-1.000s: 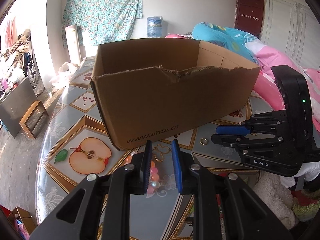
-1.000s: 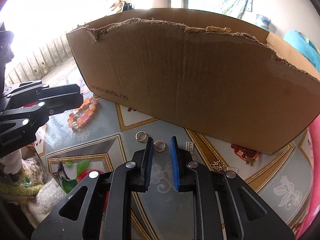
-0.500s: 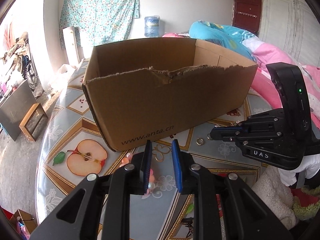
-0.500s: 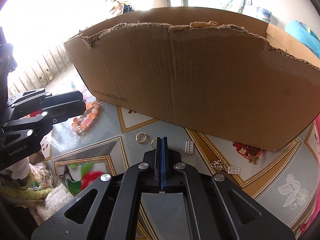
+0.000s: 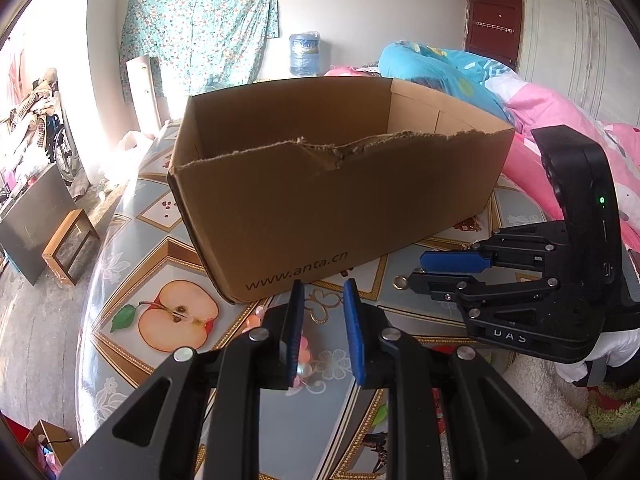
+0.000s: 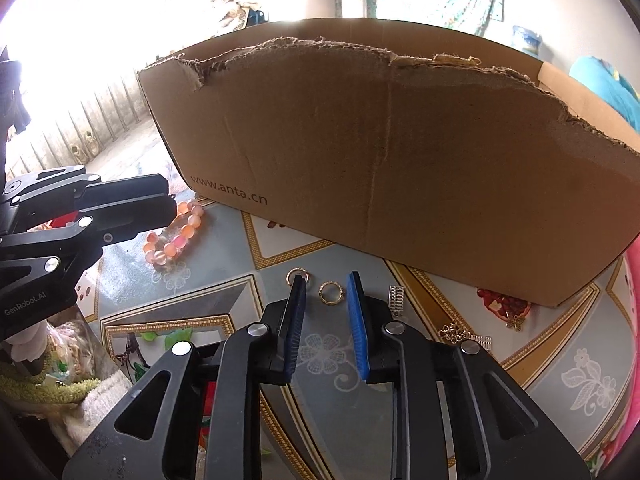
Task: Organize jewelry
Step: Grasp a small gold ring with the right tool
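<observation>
A torn-rimmed cardboard box (image 6: 400, 160) (image 5: 320, 208) stands on the patterned table. In front of it lie two gold rings: one (image 6: 331, 292) on the table just past my right gripper (image 6: 326, 280), the other (image 6: 298, 276) half hidden behind that gripper's left fingertip. The right jaws are opening and the pads do not touch the ring. From the left wrist view, the right gripper (image 5: 418, 270) hovers low beside a ring (image 5: 399, 280). My left gripper (image 5: 323, 286) (image 6: 172, 200) stands slightly open over a pink-orange bead bracelet (image 6: 176, 236) (image 5: 304, 346), nothing between its pads.
Right of the rings lie a silver clasp (image 6: 396, 298), a gold filigree charm (image 6: 454, 334), a second silver clasp (image 6: 482, 339) and a small gold charm (image 6: 516, 322). Pink bedding (image 5: 560, 128) lies beyond the table's right side. A fluffy cloth (image 5: 552, 400) sits near the front edge.
The right gripper's jaws closed fully half a second ago and have parted again; the ring still lies on the table. The left gripper has kept its place and its gap.
</observation>
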`<action>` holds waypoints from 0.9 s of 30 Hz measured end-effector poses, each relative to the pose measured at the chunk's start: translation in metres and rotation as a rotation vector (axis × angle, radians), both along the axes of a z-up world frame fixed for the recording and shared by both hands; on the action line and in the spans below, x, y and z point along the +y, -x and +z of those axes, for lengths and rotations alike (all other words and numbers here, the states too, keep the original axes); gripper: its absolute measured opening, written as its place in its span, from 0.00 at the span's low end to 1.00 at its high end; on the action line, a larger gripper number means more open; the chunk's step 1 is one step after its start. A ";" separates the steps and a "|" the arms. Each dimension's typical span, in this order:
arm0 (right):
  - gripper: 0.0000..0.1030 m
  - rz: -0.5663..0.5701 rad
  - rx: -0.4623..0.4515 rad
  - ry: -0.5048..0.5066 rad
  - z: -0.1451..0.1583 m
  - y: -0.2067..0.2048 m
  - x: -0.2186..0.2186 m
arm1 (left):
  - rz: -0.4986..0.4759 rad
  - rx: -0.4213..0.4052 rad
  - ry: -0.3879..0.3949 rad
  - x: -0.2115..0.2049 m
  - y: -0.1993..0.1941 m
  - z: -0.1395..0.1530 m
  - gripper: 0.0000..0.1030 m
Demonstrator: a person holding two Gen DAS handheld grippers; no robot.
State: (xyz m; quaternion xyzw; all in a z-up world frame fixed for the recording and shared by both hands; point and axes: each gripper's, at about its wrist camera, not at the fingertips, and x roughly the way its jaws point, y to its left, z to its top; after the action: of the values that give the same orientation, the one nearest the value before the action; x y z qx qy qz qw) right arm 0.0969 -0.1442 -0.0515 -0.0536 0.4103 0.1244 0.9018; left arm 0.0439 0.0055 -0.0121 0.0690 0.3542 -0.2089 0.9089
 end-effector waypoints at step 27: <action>0.09 -0.038 -0.132 -0.075 0.038 0.042 0.004 | -0.042 -0.107 0.009 -0.002 0.027 0.043 0.19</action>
State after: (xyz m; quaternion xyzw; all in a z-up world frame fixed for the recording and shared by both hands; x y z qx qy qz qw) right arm 0.0550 -0.1403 -0.0136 -0.0200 0.3458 0.1185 0.9306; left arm 0.0167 0.0039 0.0312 0.0833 0.3025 -0.2255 0.9223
